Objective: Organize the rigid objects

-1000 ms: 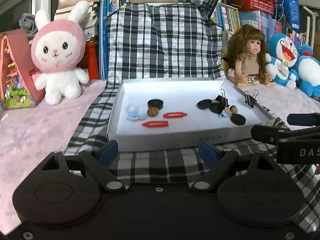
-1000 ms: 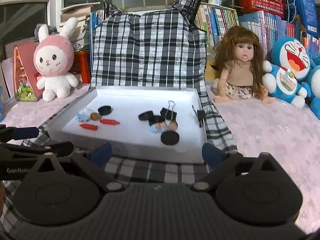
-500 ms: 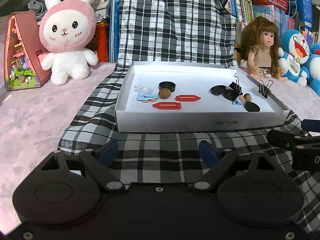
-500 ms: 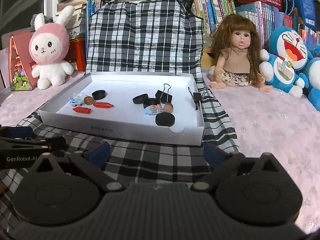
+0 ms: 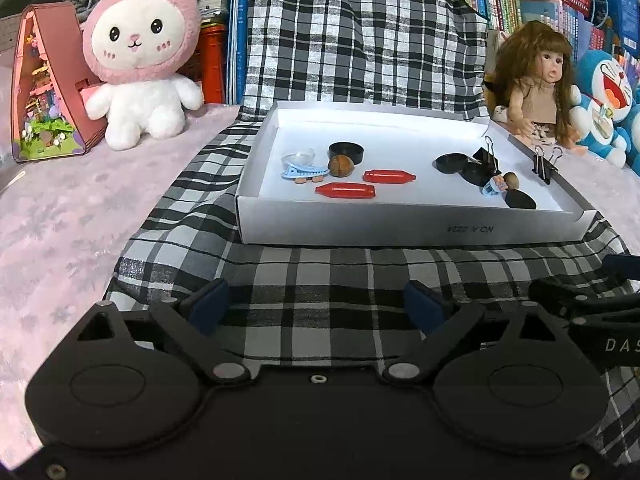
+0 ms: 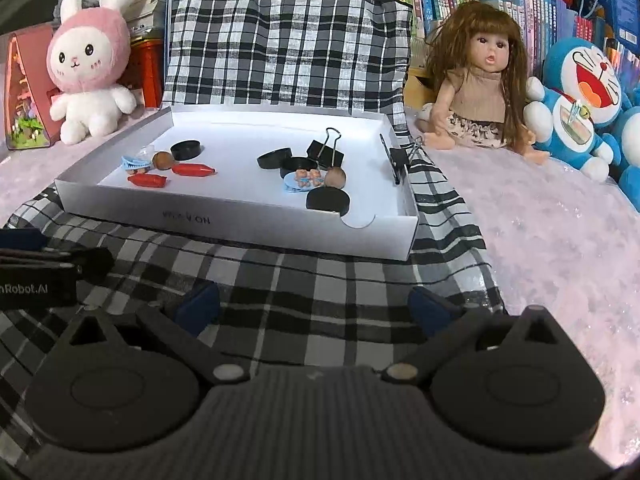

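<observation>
A shallow white box lid [image 5: 408,230] [image 6: 240,220] lies on a black-and-white checked cloth [image 5: 320,276]. In it are two red capsules [image 5: 346,191] [image 6: 147,179], a brown nut [image 5: 341,166], black round caps [image 5: 346,151] [image 6: 328,201], a blue clip [image 5: 304,172], black binder clips [image 5: 486,156] [image 6: 326,148] and a small blue figure [image 6: 302,180]. My left gripper [image 5: 316,304] hovers over the cloth short of the box, its jaws opening with nothing between them. My right gripper [image 6: 316,306] stands open beside it, also short of the box and empty.
A pink-hooded white rabbit plush [image 5: 140,52] and a red toy house [image 5: 44,88] sit at the left. A long-haired doll [image 6: 480,80] and a blue cat plush [image 6: 580,100] sit at the right on a pale pink cover [image 6: 560,240]. Books line the back.
Both grippers have sunk and tipped downward, so the box lid sits higher in both views and more checked cloth shows in front. The left blue pads stand slightly wider apart.
</observation>
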The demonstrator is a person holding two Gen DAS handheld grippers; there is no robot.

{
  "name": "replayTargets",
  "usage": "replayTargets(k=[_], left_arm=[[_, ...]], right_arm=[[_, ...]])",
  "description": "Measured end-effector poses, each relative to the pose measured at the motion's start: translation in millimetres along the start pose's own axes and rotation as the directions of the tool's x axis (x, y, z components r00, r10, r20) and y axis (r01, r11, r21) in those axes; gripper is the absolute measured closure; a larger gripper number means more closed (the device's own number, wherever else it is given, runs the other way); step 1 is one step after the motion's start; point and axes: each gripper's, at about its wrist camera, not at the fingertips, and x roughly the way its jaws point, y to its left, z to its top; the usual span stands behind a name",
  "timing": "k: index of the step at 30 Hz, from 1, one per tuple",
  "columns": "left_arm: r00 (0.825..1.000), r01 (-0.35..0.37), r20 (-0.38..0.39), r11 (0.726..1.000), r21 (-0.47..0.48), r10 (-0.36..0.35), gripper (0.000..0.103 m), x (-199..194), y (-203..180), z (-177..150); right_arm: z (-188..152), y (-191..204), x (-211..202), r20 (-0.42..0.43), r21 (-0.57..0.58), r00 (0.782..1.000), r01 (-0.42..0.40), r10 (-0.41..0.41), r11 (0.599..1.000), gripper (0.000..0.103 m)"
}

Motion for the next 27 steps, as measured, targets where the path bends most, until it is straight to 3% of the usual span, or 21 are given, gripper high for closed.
replayTargets(k=[7, 27], left_arm=[[1.0, -0.009, -0.015, 1.0, 0.009, 0.009, 0.0, 2.3, -2.3, -0.6], [1.0, -0.01, -0.017, 1.0, 0.012, 0.01, 0.0, 3.2, -1.9, -0.4]], right_arm=[[-0.2, -5.1, 3.1, -0.02, 0.028, 0.999, -0.027, 0.027, 0.999, 0.0], [-1.0, -5.0, 3.4, -0.021, 0.036, 0.999, -0.032, 0.032, 0.999, 0.0]])
